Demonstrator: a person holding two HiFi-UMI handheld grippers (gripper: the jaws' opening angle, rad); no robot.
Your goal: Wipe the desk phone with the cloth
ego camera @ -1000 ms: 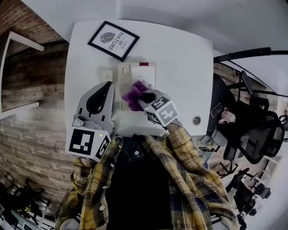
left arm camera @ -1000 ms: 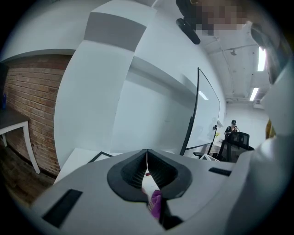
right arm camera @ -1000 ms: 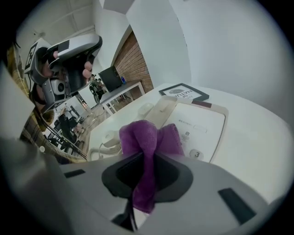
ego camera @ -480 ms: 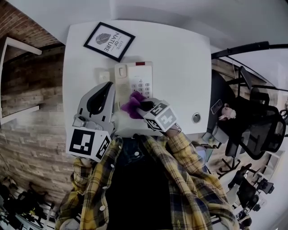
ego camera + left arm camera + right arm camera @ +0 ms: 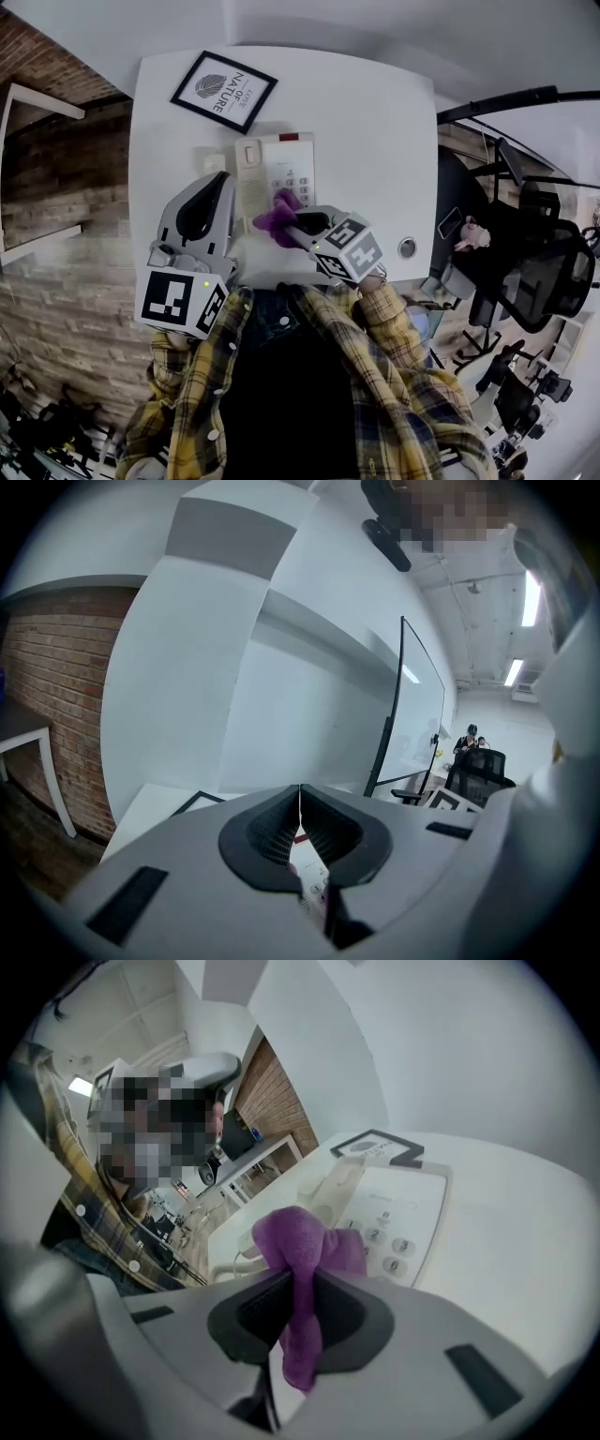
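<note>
A cream desk phone (image 5: 278, 172) lies on the white desk (image 5: 375, 122), handset on its left side, keypad to the right. My right gripper (image 5: 298, 223) is shut on a purple cloth (image 5: 277, 216), which hangs over the phone's near edge. In the right gripper view the cloth (image 5: 302, 1260) bunches out of the jaws just before the keypad (image 5: 384, 1241). My left gripper (image 5: 208, 192) is shut and holds nothing, hovering just left of the phone's handset. The left gripper view shows its closed jaws (image 5: 300, 810) with a sliver of the phone below.
A black-framed picture (image 5: 223, 89) lies on the desk behind the phone. A small round grommet (image 5: 406, 247) sits near the desk's right front edge. Brick wall stands to the left, office chairs (image 5: 539, 272) to the right.
The right gripper with the cloth has drawn back toward me, from the keypad to the phone's near edge. The left gripper has stayed put.
</note>
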